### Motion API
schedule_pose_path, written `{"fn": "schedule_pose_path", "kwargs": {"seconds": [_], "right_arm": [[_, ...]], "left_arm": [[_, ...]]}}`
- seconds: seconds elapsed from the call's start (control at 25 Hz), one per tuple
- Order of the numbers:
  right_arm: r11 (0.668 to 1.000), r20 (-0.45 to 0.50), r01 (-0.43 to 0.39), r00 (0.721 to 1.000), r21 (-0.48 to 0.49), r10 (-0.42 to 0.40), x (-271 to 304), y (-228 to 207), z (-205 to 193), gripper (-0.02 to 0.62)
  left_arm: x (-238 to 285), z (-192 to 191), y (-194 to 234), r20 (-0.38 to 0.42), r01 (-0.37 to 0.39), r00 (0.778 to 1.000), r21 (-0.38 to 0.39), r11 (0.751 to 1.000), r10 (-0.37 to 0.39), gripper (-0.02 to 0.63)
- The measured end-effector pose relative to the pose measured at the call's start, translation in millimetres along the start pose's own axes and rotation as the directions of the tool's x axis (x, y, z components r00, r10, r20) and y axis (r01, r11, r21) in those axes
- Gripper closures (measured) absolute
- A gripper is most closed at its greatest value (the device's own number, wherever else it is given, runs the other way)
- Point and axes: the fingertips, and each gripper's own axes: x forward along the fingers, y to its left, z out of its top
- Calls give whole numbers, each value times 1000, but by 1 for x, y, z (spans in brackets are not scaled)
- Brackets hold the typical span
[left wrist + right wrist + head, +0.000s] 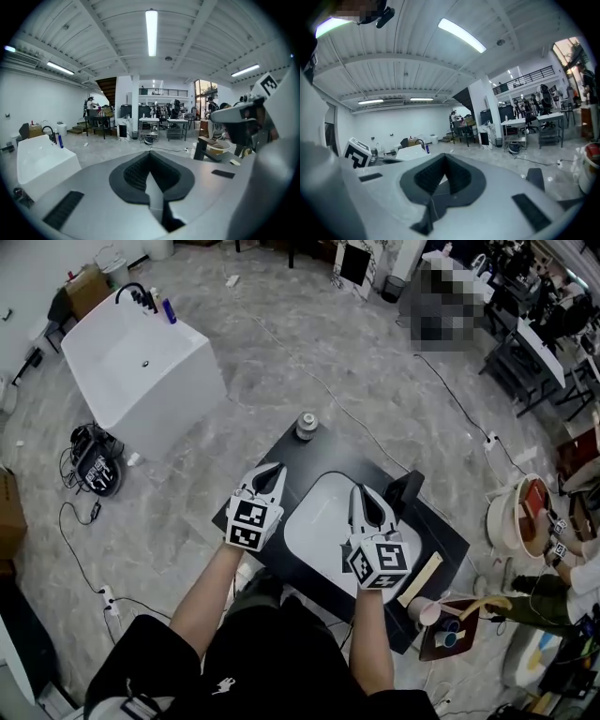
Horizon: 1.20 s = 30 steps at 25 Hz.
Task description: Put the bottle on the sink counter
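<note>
- Left hand-held gripper [277, 469]: jaws together, nothing between them, held over the near-left part of the black desk [441, 531].
- Right hand-held gripper [358, 489]: jaws together, empty, over the white tray [314, 521].
- Bottle [307, 425]: gray cap, upright on the desk's far corner, apart from both grippers.
- White sink [187, 381]: well left of the desk; blue bottle [169, 310] on its rim beside the faucet [131, 292].

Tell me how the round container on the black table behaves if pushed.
The round container looks small, so it is probably light. It stands near the edge of the black table, so a push might send it off. Tipped, it would likely roll.
</note>
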Motion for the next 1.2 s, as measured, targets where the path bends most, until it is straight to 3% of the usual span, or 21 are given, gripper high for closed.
{"fn": "schedule_pose_path", "kwargs": {"seconds": [0.64,1.2], "right_arm": [[990,84,-129,988,-52,133,-112,37,39,594],[991,112,-116,986,-71,123,-177,47,49,594]], "left_arm": [[-119,38,-69,118,-87,990,88,992,77,603],[-191,62,-107,205,-111,974,68,992,95,603]]}}
